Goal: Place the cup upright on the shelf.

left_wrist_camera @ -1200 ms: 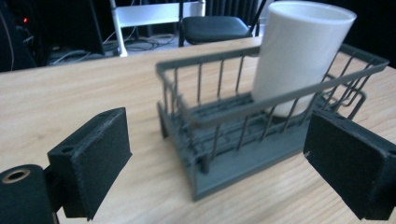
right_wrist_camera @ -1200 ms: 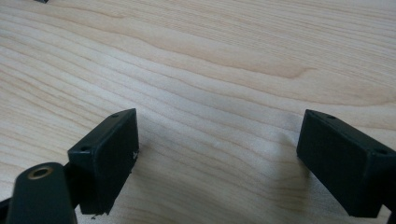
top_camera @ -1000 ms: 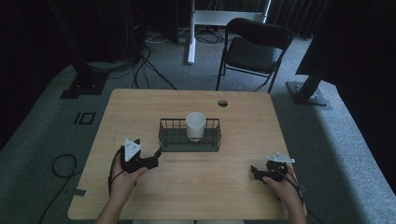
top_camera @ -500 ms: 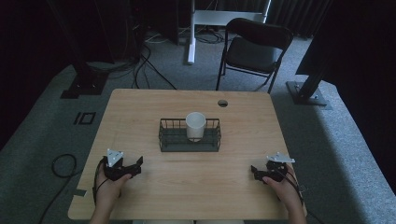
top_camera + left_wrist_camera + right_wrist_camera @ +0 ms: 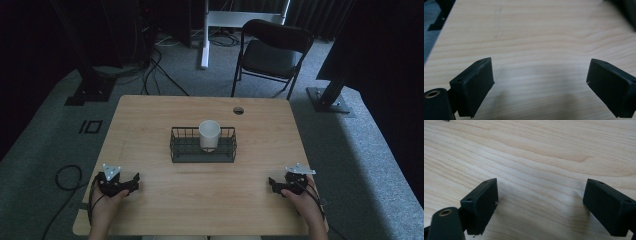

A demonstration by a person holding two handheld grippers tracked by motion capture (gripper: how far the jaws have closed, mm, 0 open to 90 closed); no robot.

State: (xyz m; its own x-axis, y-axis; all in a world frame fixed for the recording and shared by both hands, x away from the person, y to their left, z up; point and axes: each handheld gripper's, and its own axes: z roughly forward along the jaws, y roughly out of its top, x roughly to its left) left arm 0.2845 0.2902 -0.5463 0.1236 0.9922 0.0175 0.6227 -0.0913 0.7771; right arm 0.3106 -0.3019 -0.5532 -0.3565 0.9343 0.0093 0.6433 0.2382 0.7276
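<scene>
A: Jaws on left gripper (image 5: 131, 183)? Right gripper (image 5: 274, 184)?
B: Both spread wide, gripping nothing, low over bare table (image 5: 210, 195).
A: White cup (image 5: 209, 135)?
B: Upright in wire basket (image 5: 186, 151), twelve o'clock, well apart.

Around your wooden surface (image 5: 150, 115) you see grey carpet (image 5: 45, 135), a black folding chair (image 5: 270, 50), and cables (image 5: 155, 55) in dim light.
</scene>
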